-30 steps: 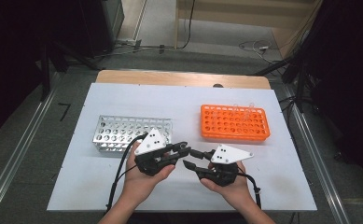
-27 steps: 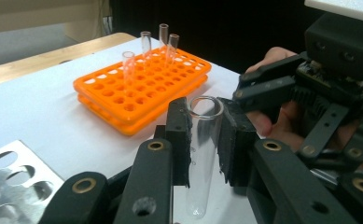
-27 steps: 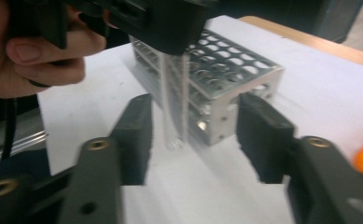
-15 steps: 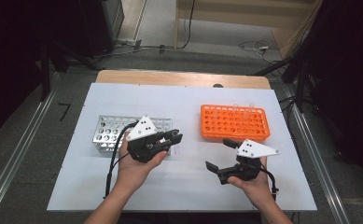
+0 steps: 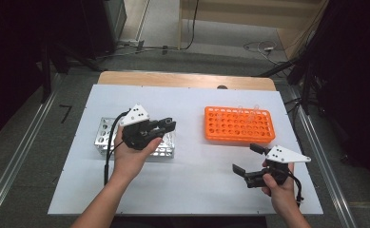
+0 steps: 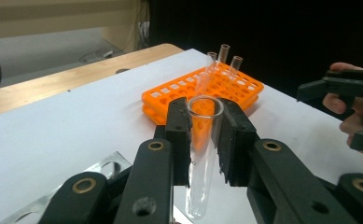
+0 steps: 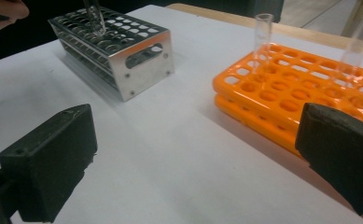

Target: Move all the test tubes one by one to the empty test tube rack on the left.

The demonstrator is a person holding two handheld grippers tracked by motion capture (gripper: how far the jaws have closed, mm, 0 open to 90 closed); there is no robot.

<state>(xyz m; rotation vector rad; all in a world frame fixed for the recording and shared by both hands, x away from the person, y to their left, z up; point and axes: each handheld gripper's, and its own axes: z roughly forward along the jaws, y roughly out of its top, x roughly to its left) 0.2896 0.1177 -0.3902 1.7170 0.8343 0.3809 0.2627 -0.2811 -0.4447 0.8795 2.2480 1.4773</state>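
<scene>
My left gripper is shut on a clear test tube, held upright with its open mouth up, over the near right end of the silver metal rack. In the right gripper view the tube's lower end hangs just above that rack. My right gripper stands open near the front right of the table, in front of the orange rack. Its jaws have just been opening and nothing is between them. A few clear tubes stand in the orange rack.
The white table top stretches bare between the two racks. A wooden strip runs along the far edge. Cables lie on the floor beyond. My right gripper shows at the right in the left gripper view.
The two grippers were tip to tip at the middle front. They have drawn apart: the left moved left and away to the metal rack, the right moved right with its jaws now wide.
</scene>
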